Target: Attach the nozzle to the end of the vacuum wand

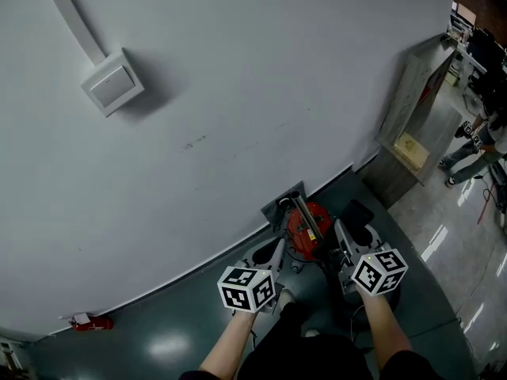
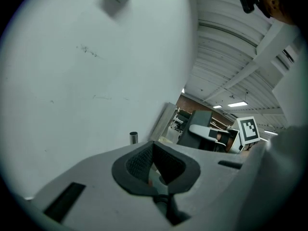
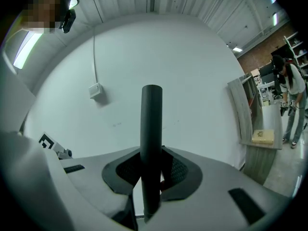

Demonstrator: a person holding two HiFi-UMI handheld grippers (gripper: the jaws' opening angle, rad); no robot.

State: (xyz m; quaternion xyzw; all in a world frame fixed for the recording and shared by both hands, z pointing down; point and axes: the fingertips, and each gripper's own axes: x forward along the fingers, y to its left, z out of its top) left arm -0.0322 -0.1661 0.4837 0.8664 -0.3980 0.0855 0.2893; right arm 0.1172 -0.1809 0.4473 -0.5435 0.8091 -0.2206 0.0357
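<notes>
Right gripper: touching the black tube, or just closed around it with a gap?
Touching. The right gripper view shows the black tube running between the jaws of the right gripper, with both pads pressed against its sides and no gap visible.

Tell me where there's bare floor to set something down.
Free: the floor strip along the wall, between the small red object and the left gripper; the glossy floor beside the cabinet. Crowded: around the red vacuum.

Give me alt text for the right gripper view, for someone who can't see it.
The right gripper is clamped on a dark tube, probably the vacuum wand, which rises between its jaws. Behind is a white wall with a small box mounted on it. At far right, a person stands by a wooden shelf unit.
</notes>
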